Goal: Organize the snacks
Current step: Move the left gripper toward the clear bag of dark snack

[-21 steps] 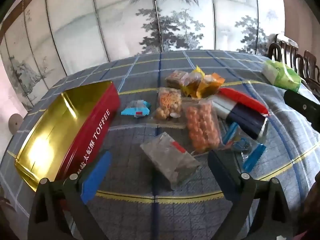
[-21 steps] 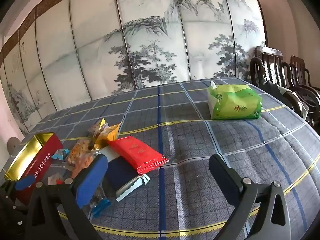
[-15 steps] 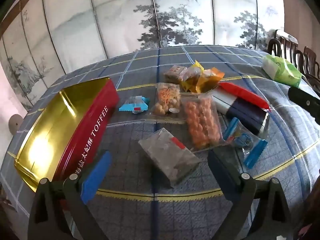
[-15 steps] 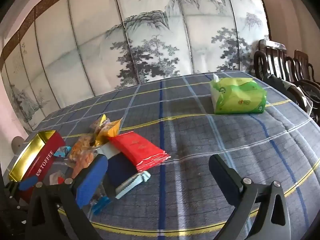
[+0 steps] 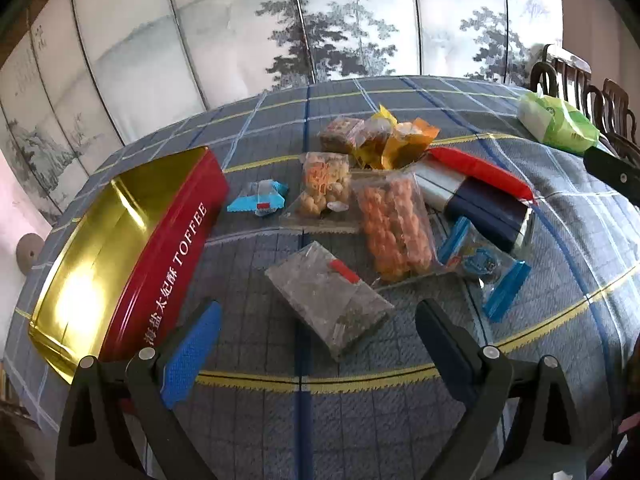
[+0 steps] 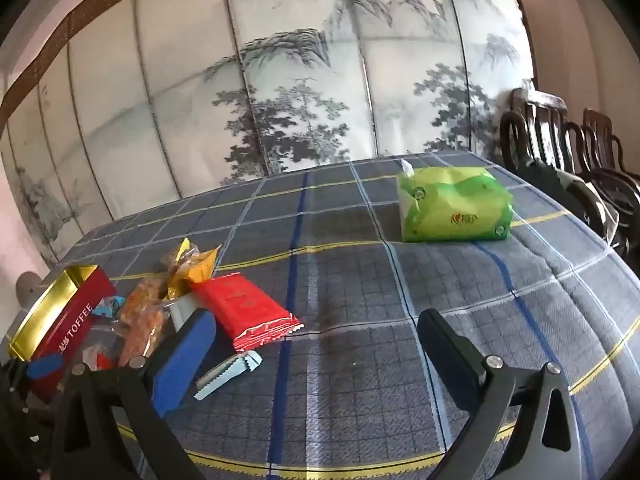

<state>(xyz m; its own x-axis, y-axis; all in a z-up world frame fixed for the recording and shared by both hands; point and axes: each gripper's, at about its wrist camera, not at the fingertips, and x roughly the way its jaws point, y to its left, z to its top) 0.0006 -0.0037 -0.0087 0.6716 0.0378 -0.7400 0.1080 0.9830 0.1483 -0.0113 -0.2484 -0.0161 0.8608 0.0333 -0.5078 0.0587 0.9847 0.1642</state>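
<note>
Both tongs — left, right — stood open, empty; grey snack packet judged light, crinkly — grip its middle.

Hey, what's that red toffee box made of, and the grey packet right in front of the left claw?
Toffee box: probably tin, glossy red outside, mirror-bright gold inside with glare. Grey packet: apparently thin clear plastic film, its dark contents showing through.

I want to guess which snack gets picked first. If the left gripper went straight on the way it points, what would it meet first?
Most likely the grey clear packet. The left gripper is open and empty, and the packet lies just ahead, roughly centred between its fingers, on the checked tablecloth. How high the gripper is above the cloth is unclear.
</note>
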